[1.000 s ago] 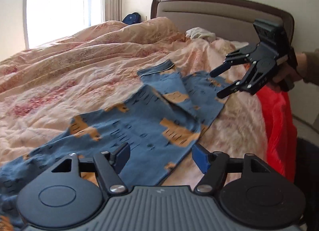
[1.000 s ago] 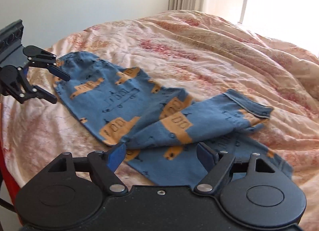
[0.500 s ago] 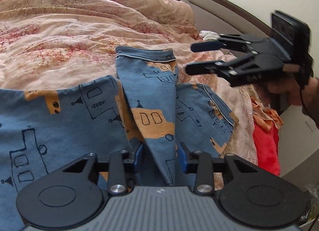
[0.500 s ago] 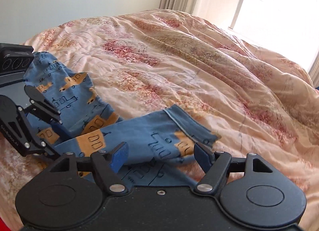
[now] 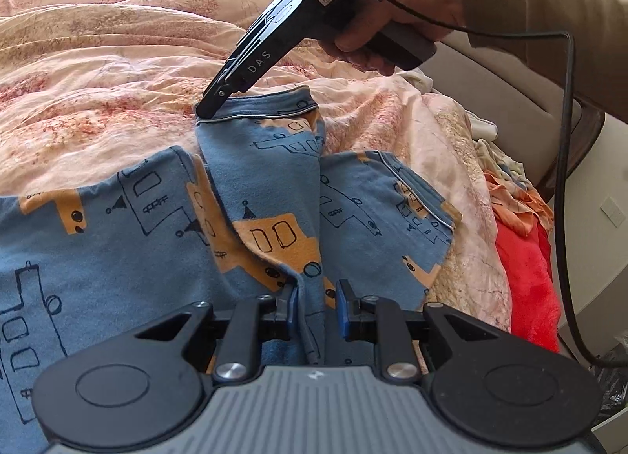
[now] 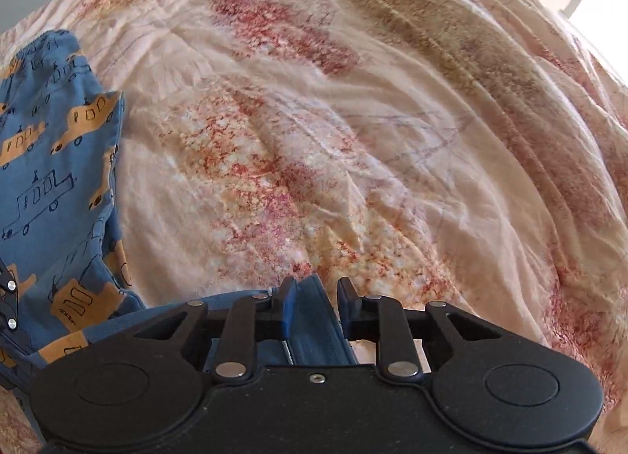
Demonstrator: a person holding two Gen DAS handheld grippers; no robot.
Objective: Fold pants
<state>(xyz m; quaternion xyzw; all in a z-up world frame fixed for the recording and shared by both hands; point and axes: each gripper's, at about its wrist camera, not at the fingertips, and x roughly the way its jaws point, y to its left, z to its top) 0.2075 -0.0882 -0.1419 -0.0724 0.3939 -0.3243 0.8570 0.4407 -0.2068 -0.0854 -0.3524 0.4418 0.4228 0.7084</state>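
A floral quilt covers the bed; a headboard stands right. Blue truck-print pants lie rumpled across the quilt. Left gripper closing around a fabric ridge; right gripper closing around the cuff.

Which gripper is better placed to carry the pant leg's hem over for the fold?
Right. The right gripper is closing at the hem of the blue pants. The left gripper is closing on a fabric ridge near the crotch, better suited as an anchor.
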